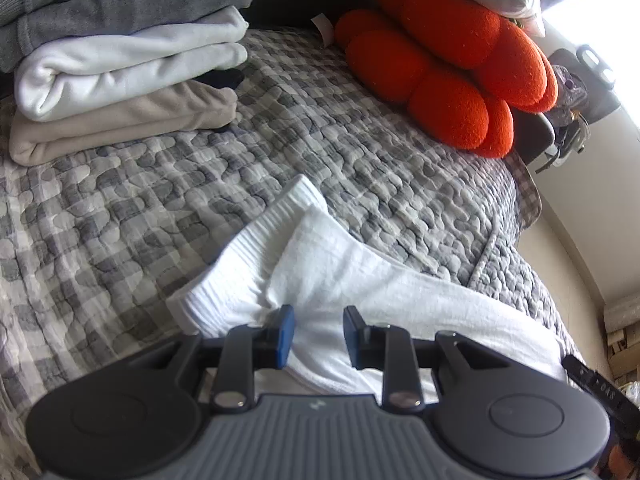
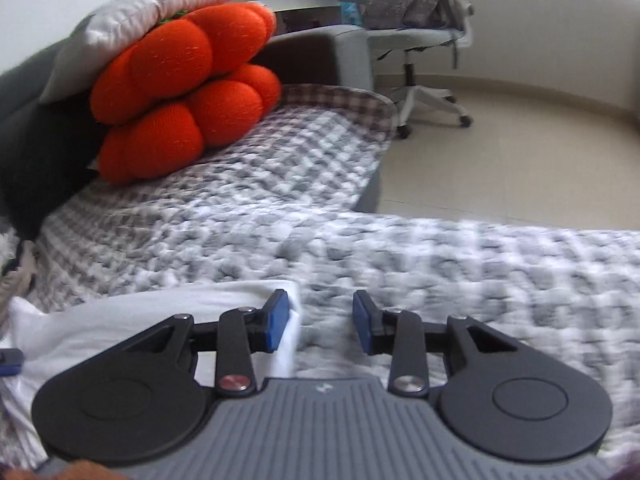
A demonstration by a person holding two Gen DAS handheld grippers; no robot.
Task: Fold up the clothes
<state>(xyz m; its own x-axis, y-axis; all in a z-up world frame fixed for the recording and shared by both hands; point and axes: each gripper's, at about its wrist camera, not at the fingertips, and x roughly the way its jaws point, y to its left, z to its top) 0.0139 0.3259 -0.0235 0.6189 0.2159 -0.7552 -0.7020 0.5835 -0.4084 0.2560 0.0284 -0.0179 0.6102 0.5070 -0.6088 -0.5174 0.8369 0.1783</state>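
Left wrist view: two white socks (image 1: 304, 256), four stacked folded garments (image 1: 120, 60); both grippers (image 1: 319, 336) (image 2: 320, 326) released.

Grey checked quilted bed (image 1: 360, 168): folded stack (image 1: 124, 80), orange cushion (image 1: 448, 64), perhaps white socks (image 1: 320, 268).

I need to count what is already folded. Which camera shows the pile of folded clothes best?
The left wrist view: the folded pile sits at upper left on the checked quilt, its grey, white and beige layers distinct. The right wrist view shows only a blurred sliver of fabric at its left edge, possibly that pile.
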